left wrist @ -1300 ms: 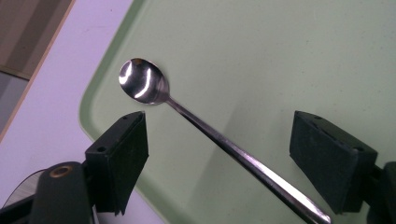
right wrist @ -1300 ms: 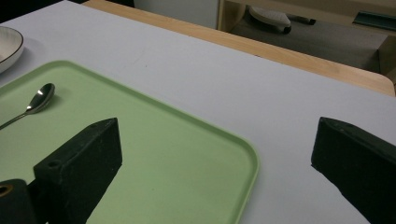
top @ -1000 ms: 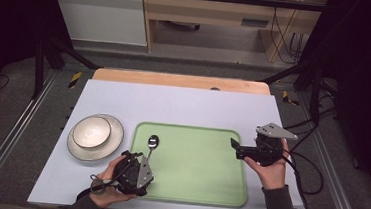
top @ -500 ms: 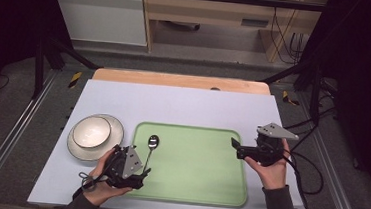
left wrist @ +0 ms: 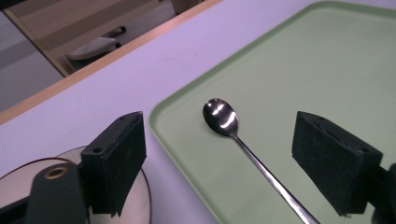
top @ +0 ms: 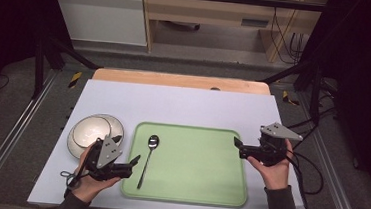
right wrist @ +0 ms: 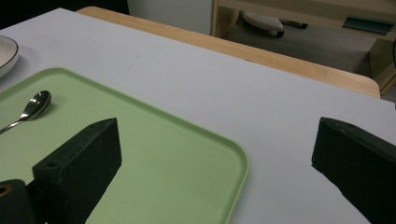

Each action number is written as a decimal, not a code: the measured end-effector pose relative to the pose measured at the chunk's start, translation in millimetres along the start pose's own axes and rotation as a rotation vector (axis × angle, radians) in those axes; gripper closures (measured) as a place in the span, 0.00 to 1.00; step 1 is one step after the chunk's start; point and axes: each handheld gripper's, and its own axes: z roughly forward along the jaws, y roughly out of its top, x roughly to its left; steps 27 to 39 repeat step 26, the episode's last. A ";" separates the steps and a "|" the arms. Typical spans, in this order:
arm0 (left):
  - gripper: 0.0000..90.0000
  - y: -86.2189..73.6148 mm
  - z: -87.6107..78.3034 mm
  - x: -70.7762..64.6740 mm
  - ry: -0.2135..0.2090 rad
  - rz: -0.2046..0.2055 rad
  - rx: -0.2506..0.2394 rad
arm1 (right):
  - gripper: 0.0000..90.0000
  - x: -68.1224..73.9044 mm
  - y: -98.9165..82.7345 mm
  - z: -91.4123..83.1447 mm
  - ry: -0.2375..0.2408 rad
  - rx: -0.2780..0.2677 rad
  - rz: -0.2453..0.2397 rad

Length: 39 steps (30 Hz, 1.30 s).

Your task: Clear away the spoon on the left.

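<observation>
Toward the lower left of the high view, the left tongs [top: 135, 159] are hovering with their jaws apart, just beside the handle of a spoon [top: 147, 159] that is lying along the left side of a green tray [top: 202, 186] on the bench [top: 183, 104]. Its bowl is pointing toward the top of the frame, its handle running down toward the tray's lower left corner. Through the left gripper view, the spoon [left wrist: 243, 144] is sitting between the two black jaws, bowl ahead and handle passing under the gap, though I cannot tell whether anything is touching. It looks to me like thin polished metal: light, stiff, slippery, and lying flat, so a grip across the narrow handle near its middle seems wisest. At the right edge of the tray, the right tongs [top: 237, 142] are waiting with jaws apart, holding nothing. A plate [top: 84, 126] is resting left of the tray.
</observation>
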 end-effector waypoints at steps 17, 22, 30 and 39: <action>0.17 -9.2 -19.0 34.2 0.079 -0.142 -0.069 | 0.02 -6.0 -0.7 -4.8 -0.013 -0.007 0.023; 0.17 -14.3 -23.7 46.7 0.084 -0.205 -0.090 | 0.02 -6.9 -1.5 -3.4 -0.018 0.000 0.018; 0.17 -18.9 -25.4 53.9 0.100 -0.236 -0.097 | 0.02 -7.3 -1.7 -3.7 -0.030 0.005 0.014; 0.17 -18.9 -25.4 53.9 0.100 -0.236 -0.097 | 0.02 -7.3 -1.7 -3.7 -0.030 0.005 0.014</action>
